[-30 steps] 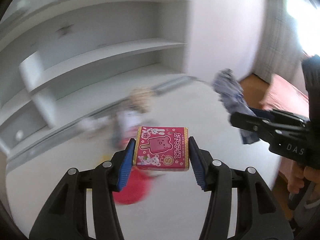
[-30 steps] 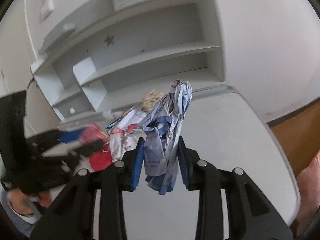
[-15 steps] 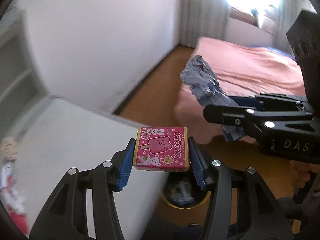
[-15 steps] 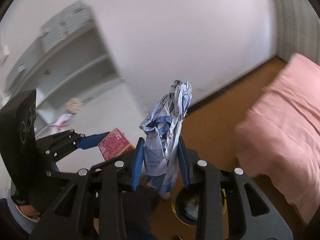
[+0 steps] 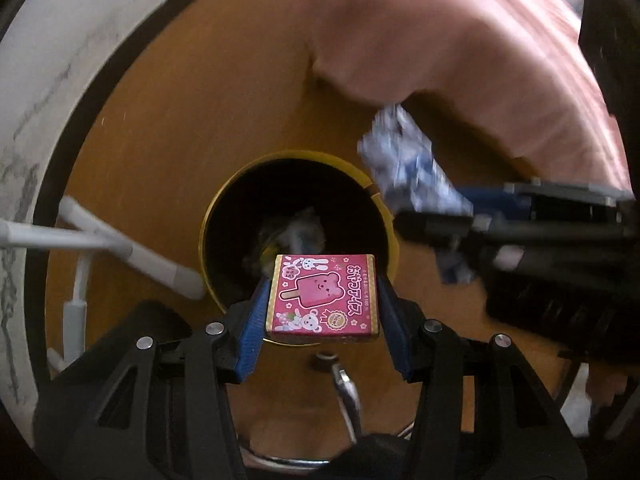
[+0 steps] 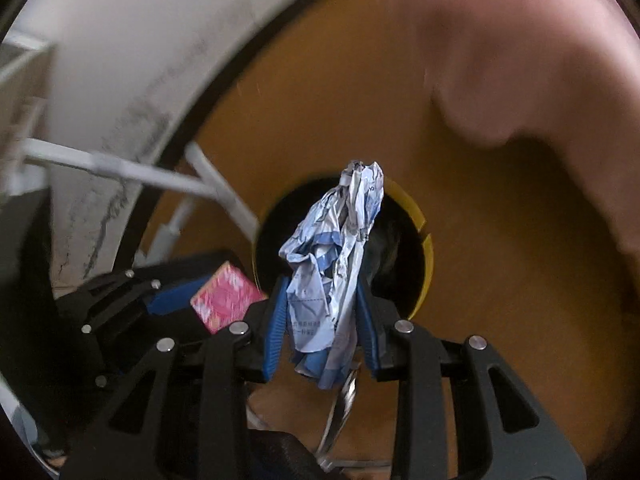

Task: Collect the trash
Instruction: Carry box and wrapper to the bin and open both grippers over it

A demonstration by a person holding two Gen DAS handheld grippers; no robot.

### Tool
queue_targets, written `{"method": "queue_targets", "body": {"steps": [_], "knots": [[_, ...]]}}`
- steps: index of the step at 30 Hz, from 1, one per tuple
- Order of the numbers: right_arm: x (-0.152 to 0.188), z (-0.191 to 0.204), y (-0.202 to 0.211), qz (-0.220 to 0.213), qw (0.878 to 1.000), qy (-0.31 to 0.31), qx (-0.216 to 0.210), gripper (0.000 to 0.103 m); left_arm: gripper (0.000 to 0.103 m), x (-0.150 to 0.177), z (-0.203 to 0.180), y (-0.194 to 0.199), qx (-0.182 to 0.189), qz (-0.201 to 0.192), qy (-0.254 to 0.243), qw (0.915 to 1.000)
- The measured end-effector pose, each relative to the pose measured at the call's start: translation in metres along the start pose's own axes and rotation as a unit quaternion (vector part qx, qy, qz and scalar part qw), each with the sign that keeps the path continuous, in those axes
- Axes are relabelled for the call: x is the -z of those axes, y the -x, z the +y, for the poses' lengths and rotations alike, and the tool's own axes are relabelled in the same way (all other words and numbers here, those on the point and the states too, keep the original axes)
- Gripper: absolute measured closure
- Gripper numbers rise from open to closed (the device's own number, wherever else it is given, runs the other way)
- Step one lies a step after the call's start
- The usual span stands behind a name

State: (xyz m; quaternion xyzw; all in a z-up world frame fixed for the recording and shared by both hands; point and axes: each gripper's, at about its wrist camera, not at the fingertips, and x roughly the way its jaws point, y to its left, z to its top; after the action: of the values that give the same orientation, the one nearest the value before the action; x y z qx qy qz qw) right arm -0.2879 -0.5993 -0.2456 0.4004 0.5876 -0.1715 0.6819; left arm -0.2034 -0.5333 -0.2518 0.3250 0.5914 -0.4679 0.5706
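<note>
**Both grippers loaded up over the bin**

So on the left we've got the left gripper (image 5: 322,300) clamped on a pink ice-cream box (image 5: 323,296), its 2 blue pads pressing the sides, sitting over the near rim of the yellow-rimmed trash bin (image 5: 224,200) on the brown floor (image 5: 160,112). There's already some trash down in the bin. Over to the right, our right gripper (image 6: 322,312) is squeezed on a crumpled blue-white wrapper (image 6: 336,248), also above the bin. A pink bedspread (image 5: 460,40) fills the far right.
</note>
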Motion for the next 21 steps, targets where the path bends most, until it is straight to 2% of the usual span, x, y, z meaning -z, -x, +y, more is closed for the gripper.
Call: {"method": "queue_targets", "body": {"steps": [2, 5, 8, 15, 16, 17, 18, 19, 21], "knots": [[-0.006, -0.002, -0.027, 0.029, 1.0, -0.01, 0.005, 0.07, 0.052, -0.003, 0.013, -0.03, -0.018, 0.027, 0.01, 0.9994], [-0.013, -0.004, -0.06, 0.059, 0.998, -0.021, 0.024, 0.07, 0.052, -0.004, 0.038, -0.055, 0.011, 0.059, 0.063, 0.9962], [-0.012, -0.011, -0.068, 0.069, 0.997, -0.046, 0.003, 0.07, 0.053, -0.006, 0.039, -0.053, 0.019, 0.054, 0.066, 0.9961], [-0.007, -0.022, -0.068, 0.056, 0.996, -0.071, -0.002, 0.068, 0.052, -0.007, 0.027, -0.048, 0.035, 0.049, 0.049, 0.997], [-0.008, -0.022, -0.068, 0.053, 0.996, -0.076, -0.005, 0.066, 0.047, -0.006, 0.027, -0.047, 0.034, 0.048, 0.049, 0.9971], [-0.009, -0.024, -0.066, 0.051, 0.995, -0.084, -0.007, 0.053, 0.039, -0.005, 0.027, -0.046, 0.032, 0.05, 0.051, 0.9969], [-0.011, -0.027, -0.062, 0.047, 0.995, -0.093, -0.01, 0.032, 0.02, -0.004, 0.028, -0.045, 0.026, 0.047, 0.054, 0.9971], [-0.013, -0.031, -0.058, 0.041, 0.994, -0.098, -0.011, 0.025, 0.014, -0.002, 0.026, -0.045, 0.018, 0.041, 0.055, 0.9975], [-0.016, -0.036, -0.05, 0.028, 0.994, -0.103, -0.015, 0.022, 0.014, -0.002, 0.027, -0.042, 0.02, 0.034, 0.057, 0.9976]]}}
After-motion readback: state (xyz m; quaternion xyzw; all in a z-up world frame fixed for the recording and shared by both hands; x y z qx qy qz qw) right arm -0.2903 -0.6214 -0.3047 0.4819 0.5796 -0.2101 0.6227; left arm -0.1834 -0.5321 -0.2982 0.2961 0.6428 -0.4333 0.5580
